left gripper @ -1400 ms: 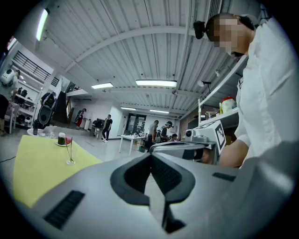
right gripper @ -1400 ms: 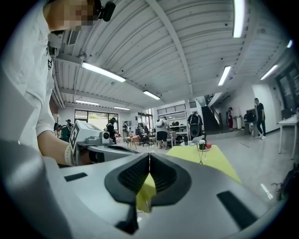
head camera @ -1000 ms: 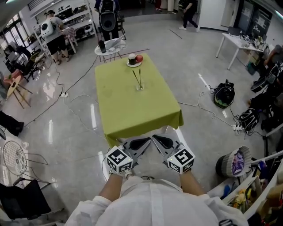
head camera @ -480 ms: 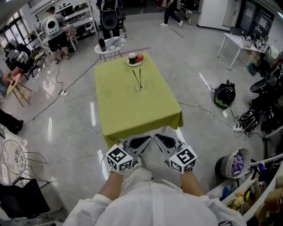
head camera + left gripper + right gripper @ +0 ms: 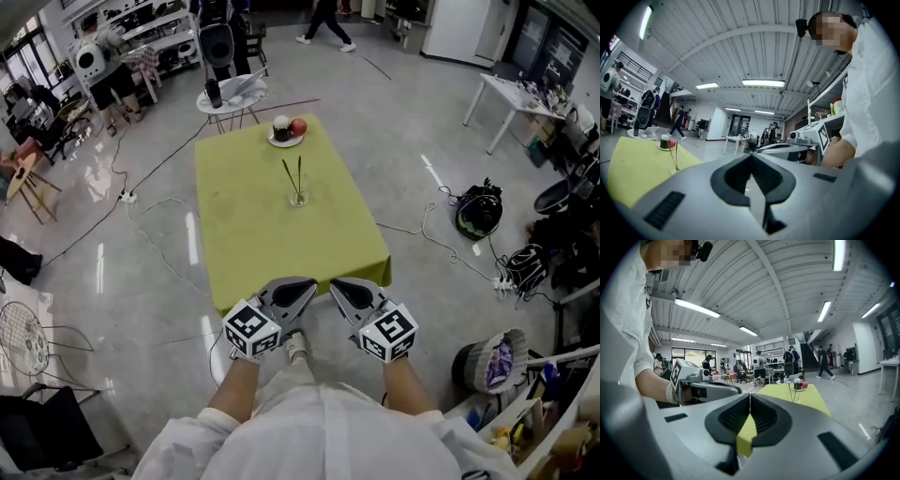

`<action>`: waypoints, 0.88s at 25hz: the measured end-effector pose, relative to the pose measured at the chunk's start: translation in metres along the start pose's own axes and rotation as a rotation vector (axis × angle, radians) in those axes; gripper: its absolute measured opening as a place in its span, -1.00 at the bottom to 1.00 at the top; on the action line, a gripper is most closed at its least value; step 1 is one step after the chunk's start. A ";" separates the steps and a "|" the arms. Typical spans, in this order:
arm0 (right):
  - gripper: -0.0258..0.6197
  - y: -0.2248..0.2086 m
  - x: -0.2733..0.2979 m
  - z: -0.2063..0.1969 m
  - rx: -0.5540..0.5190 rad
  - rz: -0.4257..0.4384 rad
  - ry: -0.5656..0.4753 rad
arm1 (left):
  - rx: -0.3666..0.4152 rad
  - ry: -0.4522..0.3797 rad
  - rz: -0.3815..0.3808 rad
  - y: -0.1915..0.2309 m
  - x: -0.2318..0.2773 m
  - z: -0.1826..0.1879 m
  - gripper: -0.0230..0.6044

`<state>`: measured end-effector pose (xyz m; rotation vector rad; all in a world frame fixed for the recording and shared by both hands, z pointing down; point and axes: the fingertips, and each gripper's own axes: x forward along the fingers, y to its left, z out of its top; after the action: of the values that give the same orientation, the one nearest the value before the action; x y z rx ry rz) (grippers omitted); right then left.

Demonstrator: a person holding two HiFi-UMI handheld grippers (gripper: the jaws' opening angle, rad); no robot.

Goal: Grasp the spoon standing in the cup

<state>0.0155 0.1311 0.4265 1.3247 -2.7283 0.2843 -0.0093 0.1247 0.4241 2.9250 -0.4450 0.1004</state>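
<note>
A clear glass cup (image 5: 298, 197) stands mid-table on the green cloth (image 5: 253, 244), with two thin dark handles, the spoon (image 5: 290, 175) among them, upright in it. The left gripper view shows the cup (image 5: 674, 169) small at the left; in the right gripper view the cup (image 5: 794, 398) is far ahead. My left gripper (image 5: 306, 286) and right gripper (image 5: 336, 285) hover side by side at the table's near edge, both shut and empty, well short of the cup.
A plate with a dark cup and a red apple (image 5: 298, 126) sits at the table's far end. Behind it stands a small round table (image 5: 231, 95). Cables, a black bag (image 5: 476, 207) and a bin (image 5: 494, 353) lie on the floor at the right. People walk far off.
Both grippers and the person have moved forward toward the table; the jaw tips now reach its near edge. Both stay shut. The cup and spoon have not moved.
</note>
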 end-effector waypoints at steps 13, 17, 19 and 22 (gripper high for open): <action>-0.91 -0.049 0.092 0.036 -0.036 0.067 0.014 | -0.007 -0.022 0.031 0.108 0.022 0.029 -0.91; -0.91 -0.066 0.110 0.053 -0.039 0.040 0.002 | 0.004 -0.025 0.014 0.132 0.028 0.042 -0.91; -0.91 -0.069 0.117 0.054 -0.040 0.031 0.003 | 0.002 -0.027 0.015 0.142 0.028 0.042 -0.91; -0.91 -0.076 0.123 0.050 -0.042 0.029 0.017 | -0.006 -0.025 0.009 0.150 0.031 0.039 -0.91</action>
<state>-0.0015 -0.0199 0.4079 1.2674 -2.7259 0.2387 -0.0230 -0.0321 0.4137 2.9220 -0.4618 0.0631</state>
